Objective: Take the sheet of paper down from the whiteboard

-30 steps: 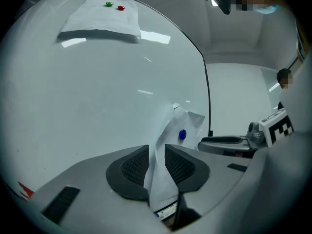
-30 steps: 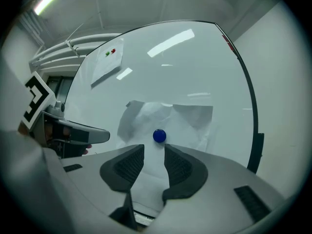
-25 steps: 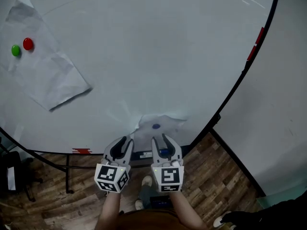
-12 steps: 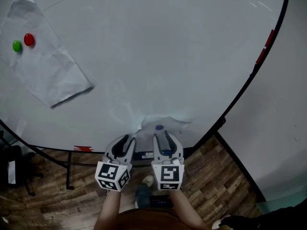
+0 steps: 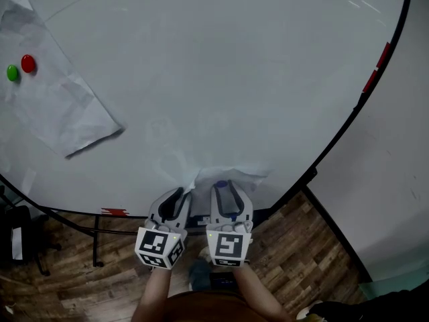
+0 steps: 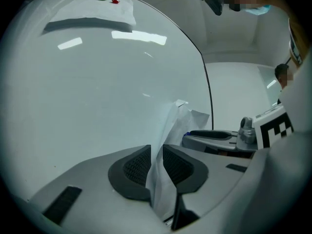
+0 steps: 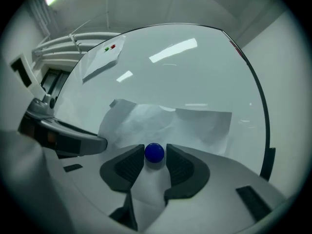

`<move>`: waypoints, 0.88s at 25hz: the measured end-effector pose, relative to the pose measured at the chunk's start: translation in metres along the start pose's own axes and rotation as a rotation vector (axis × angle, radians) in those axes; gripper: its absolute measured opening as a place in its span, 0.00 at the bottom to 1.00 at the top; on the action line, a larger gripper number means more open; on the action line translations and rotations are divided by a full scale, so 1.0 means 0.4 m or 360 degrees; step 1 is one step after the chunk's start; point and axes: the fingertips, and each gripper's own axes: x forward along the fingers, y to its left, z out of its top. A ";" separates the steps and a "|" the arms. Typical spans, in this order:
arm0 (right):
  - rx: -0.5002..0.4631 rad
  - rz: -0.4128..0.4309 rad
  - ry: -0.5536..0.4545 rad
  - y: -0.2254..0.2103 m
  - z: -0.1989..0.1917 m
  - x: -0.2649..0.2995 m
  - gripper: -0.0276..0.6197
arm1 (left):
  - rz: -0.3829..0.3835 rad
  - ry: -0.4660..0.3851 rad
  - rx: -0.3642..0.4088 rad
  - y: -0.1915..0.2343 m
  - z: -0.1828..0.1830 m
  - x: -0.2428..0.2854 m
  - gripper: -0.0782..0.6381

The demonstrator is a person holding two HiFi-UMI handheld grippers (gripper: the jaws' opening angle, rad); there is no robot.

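While the left gripper (image 6: 156, 152) is clamped on a raised fold of the crumpled sheet of paper (image 7: 195, 123), the right gripper (image 7: 156, 151) is held slightly apart, with the blue magnet (image 7: 155, 153) closely flanked by its jaws. The sheet is seen at the lower centre of the whiteboard (image 5: 234, 79). A second sheet (image 5: 60, 106) is pinned at upper left.

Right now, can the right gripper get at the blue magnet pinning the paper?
Likely yes: the blue magnet sits right between the right gripper's jaw tips, with nothing in the way.
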 end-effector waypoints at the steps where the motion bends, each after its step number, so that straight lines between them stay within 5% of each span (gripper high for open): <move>1: -0.0031 -0.0017 -0.0009 0.001 0.001 0.001 0.26 | 0.0005 -0.0012 0.0015 -0.001 0.004 0.001 0.24; 22: -0.0111 0.0003 -0.0001 0.002 0.001 0.003 0.25 | -0.0036 -0.0073 -0.0146 0.010 0.009 0.021 0.14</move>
